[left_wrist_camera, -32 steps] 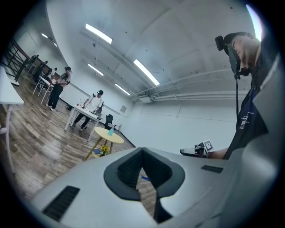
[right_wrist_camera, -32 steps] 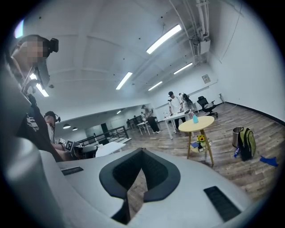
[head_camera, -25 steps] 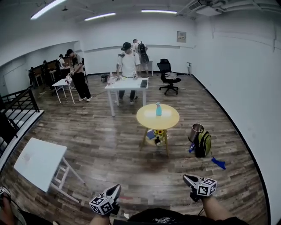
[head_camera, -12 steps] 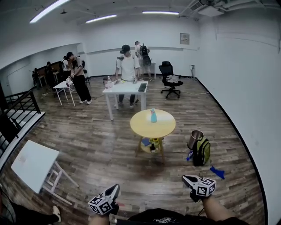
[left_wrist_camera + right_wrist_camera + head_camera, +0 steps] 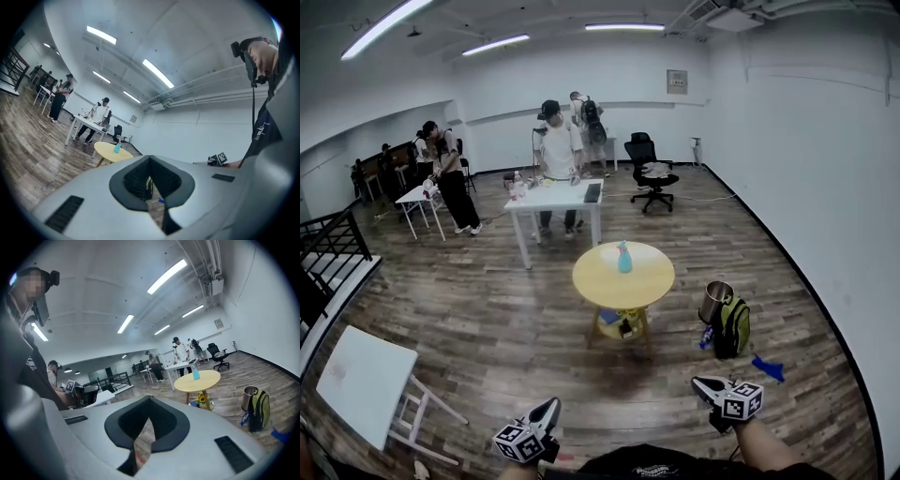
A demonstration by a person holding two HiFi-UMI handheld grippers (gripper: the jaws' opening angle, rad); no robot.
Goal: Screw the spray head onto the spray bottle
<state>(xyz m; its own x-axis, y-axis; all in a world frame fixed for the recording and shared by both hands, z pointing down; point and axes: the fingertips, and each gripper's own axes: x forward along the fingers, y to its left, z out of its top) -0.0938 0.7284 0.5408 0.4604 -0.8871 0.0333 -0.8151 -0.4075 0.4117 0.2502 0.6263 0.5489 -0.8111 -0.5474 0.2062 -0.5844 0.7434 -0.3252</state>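
Lower frame: left gripper point(image 5: 549, 407) and right gripper point(image 5: 700, 382), jaws of both closed on nothing, a state that only the gripper views confirmed. Centre: the spray bottle point(image 5: 623, 257) stood on the round table point(image 5: 654, 277), which loomed larger than a second before. The approach was under way and screwing had not begun.

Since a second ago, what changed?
The view has advanced toward the yellow table and the bottle on it; both sit lower and larger in the head view. Nothing taken or released. The left claw and right claw stay shut, empty, low in frame.
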